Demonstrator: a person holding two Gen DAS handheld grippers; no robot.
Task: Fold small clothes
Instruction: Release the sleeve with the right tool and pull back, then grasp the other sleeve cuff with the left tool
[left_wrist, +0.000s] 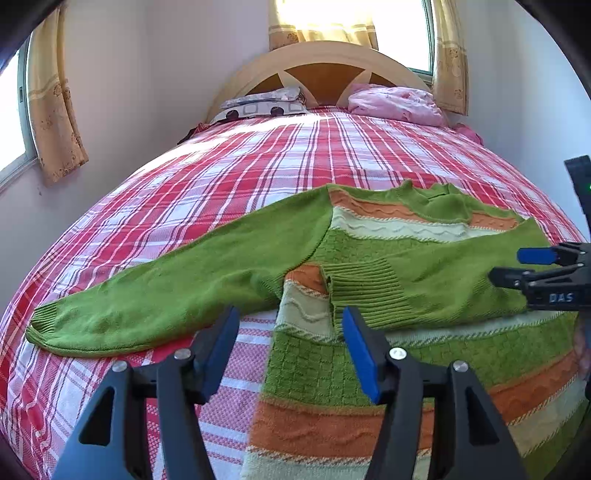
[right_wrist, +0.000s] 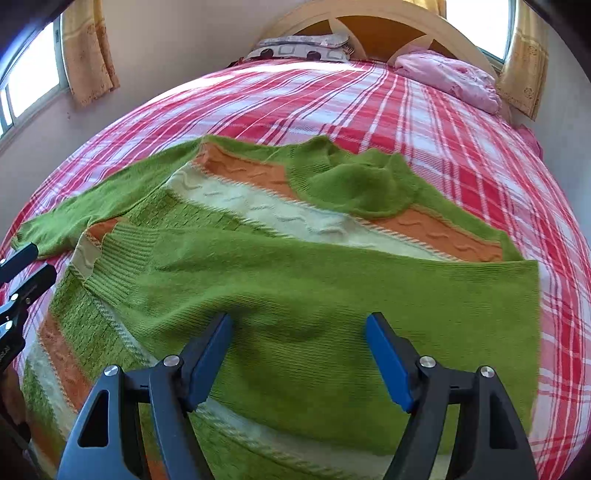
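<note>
l gripper (left_wrist: 291, 347) open, sweater (left_wrist: 369, 258) hem cut off

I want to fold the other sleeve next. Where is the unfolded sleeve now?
The unfolded sleeve lies flat on the plaid bedspread, stretching left from the sweater, just ahead of the open left gripper.

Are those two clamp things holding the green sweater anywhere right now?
No, nothing is held. The left gripper and the right gripper both have their jaws open above the sweater, empty.
</note>
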